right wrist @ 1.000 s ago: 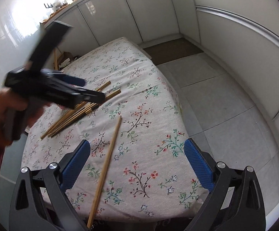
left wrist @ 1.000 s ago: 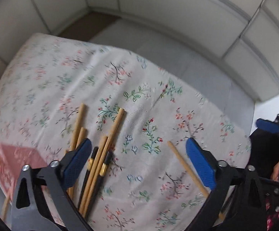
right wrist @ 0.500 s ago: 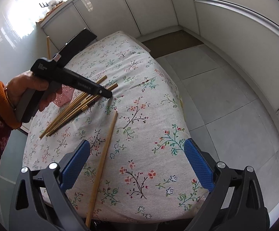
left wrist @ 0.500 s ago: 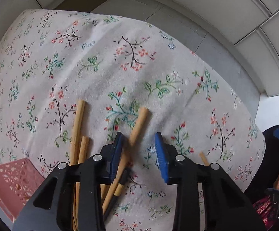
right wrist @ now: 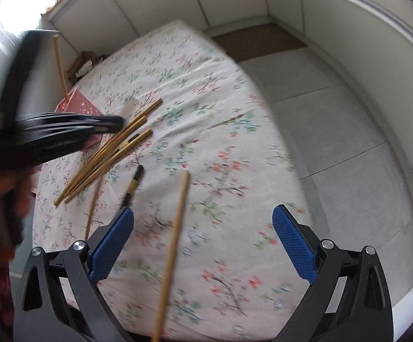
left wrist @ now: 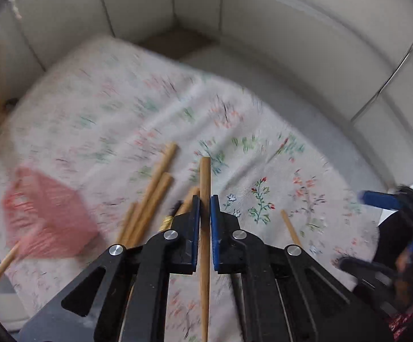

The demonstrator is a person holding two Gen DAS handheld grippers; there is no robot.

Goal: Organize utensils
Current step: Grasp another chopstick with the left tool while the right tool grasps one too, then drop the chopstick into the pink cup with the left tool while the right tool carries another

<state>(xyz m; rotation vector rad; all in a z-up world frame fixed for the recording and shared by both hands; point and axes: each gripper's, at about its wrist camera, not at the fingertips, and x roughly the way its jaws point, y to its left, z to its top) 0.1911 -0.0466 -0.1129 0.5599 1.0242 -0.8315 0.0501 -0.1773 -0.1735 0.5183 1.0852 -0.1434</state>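
My left gripper [left wrist: 205, 202] has just been closing and now clamps one chopstick [left wrist: 205, 182] between its blue pads [left wrist: 195, 228]. The stick runs straight along my fingers: its blunt end sticks out past the tips toward the far side of the table, and the rest passes back between the jaws to the bottom of the left view. Whether it is clear of the cloth I cannot tell.

My right gripper [right wrist: 203, 239] is wide open, holding nothing. A lone chopstick [right wrist: 173, 252] lies on the cloth between its pads [right wrist: 293, 246], touching neither. Its long axis runs from the near table edge up and slightly right, away from me.

Just past that lie a dark chopstick with a gold band [right wrist: 134, 183] and a thin pale stick [right wrist: 94, 205], loose on the cloth.

Farther out is the pile [right wrist: 106, 154] of wooden chopsticks, fanned, tips pointing up-right. In the right view my left gripper's black body sits over the pile's left side, blurred.

Left of the pile is a pink basket [left wrist: 45, 213], blurred in the left view. One chopstick stands in it [right wrist: 59, 65], leaning slightly.

The floral tablecloth [right wrist: 206, 91] covers the whole table. White cabinets [right wrist: 155, 2] stand beyond.
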